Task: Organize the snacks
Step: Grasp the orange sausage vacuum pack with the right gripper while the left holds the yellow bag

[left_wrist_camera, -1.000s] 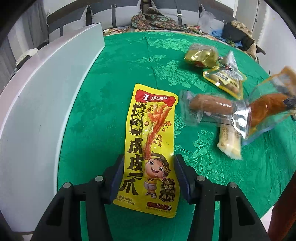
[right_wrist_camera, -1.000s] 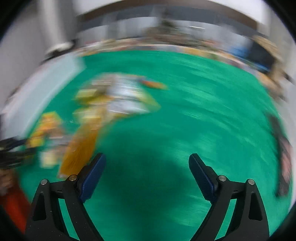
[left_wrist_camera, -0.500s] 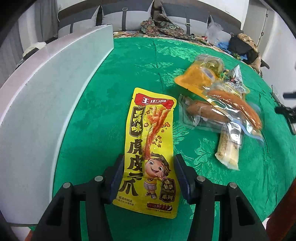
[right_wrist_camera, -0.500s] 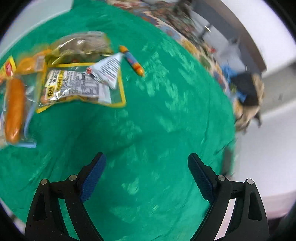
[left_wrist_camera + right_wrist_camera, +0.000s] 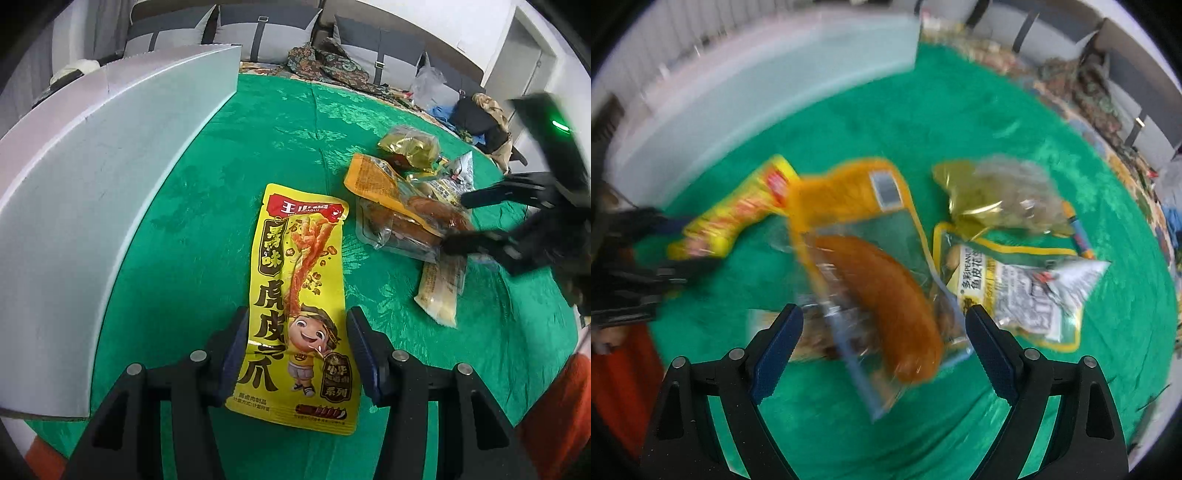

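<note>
My left gripper [image 5: 295, 347] is shut on a long yellow snack pack [image 5: 299, 295], its pads against the pack's two long edges just above the green tablecloth [image 5: 229, 184]. In the right wrist view, the yellow pack [image 5: 738, 210] and the left gripper [image 5: 683, 242] show at the left. My right gripper [image 5: 882, 332] hovers over the snack pile with its jaws wide and closing. An orange-and-clear sausage pack [image 5: 879, 288] lies between them, untouched by the pads. In the left wrist view, the right gripper [image 5: 456, 221] reaches in over the sausage pack [image 5: 406, 218].
A long white box [image 5: 92, 184] runs along the table's left side. The pile also holds a gold pack [image 5: 993, 192], a peanut pack [image 5: 1015, 295], a small coloured stick [image 5: 1078, 232] and a pale stick pack [image 5: 441, 288]. Sofa cushions stand behind the table.
The right gripper swung from bare cloth to over the pile and now appears in the left wrist view. The sausage pack came to rest on the pile. The left gripper kept its hold.
</note>
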A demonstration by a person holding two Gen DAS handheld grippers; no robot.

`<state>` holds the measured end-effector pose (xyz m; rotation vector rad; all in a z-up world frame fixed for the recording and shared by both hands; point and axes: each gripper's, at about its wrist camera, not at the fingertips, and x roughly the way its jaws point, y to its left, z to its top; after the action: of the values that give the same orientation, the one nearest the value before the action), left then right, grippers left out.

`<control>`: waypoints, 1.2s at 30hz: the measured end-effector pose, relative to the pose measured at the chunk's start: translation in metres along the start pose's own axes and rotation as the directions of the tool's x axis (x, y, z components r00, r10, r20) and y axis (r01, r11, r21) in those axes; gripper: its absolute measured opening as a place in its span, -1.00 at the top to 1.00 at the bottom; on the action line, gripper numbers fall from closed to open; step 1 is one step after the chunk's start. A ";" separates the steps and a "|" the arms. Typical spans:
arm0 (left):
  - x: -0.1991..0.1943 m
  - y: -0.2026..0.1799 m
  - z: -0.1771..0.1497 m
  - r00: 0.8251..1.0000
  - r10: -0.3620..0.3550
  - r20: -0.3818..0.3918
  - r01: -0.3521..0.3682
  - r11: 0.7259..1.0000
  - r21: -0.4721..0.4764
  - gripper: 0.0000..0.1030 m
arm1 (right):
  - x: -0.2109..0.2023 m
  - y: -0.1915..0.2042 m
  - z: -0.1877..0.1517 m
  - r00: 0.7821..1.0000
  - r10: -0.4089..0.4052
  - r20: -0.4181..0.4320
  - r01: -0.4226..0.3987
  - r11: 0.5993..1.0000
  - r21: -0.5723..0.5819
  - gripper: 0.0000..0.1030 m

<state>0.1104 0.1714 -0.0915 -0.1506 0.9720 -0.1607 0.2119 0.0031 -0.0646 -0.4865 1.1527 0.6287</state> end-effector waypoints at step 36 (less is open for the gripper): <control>-0.049 0.035 0.011 0.957 -0.232 0.173 0.270 0.930 -0.250 0.98 | -0.062 -0.076 -0.052 0.826 0.390 0.407 -0.563 0.561 0.607 0.27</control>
<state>0.0946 0.2162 -0.0531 -0.5347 0.8277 -0.2491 0.2110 -0.0991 -0.0213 0.5989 1.2058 0.6247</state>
